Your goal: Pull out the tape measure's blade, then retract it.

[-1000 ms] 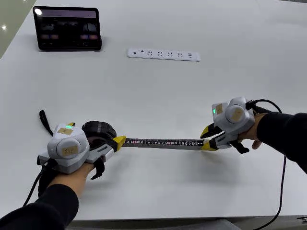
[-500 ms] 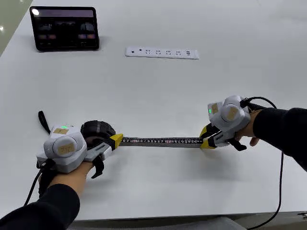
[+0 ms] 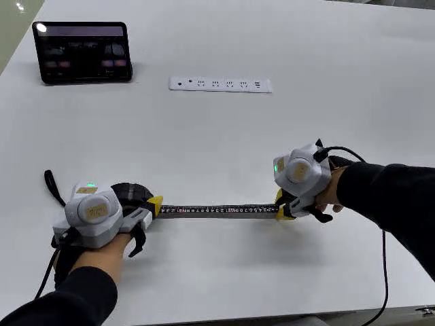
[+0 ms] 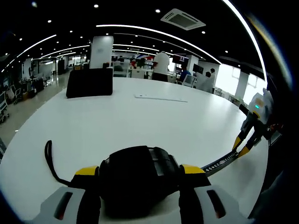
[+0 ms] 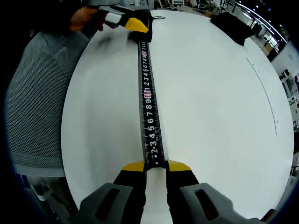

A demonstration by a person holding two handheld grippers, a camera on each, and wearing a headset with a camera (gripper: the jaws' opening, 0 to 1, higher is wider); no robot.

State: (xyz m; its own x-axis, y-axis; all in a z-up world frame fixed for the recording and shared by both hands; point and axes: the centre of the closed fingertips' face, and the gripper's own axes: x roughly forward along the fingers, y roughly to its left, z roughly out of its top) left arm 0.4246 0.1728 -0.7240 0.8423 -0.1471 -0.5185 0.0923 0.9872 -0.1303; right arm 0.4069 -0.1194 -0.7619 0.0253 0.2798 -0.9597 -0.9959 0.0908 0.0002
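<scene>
The tape measure's black case (image 3: 131, 194) lies on the white table (image 3: 224, 142) at the near left, its wrist strap (image 3: 51, 185) trailing left. My left gripper (image 3: 146, 205) is shut on the case, which sits between its yellow-tipped jaws in the left gripper view (image 4: 140, 177). The blade (image 3: 217, 210) is drawn out to the right, flat on the table, numbers up. My right gripper (image 3: 281, 210) is shut on the blade's end. In the right gripper view the blade (image 5: 148, 98) runs from my right gripper (image 5: 155, 164) to the case at the top.
A dark tablet (image 3: 82, 51) stands at the far left and a white power strip (image 3: 219, 84) lies at the far middle. A cable (image 3: 380, 251) hangs off the right gripper past the table's near edge.
The head camera has shifted, sliding the whole picture left and down. Both grippers keep their hold and the drawn-out blade looks about the same length.
</scene>
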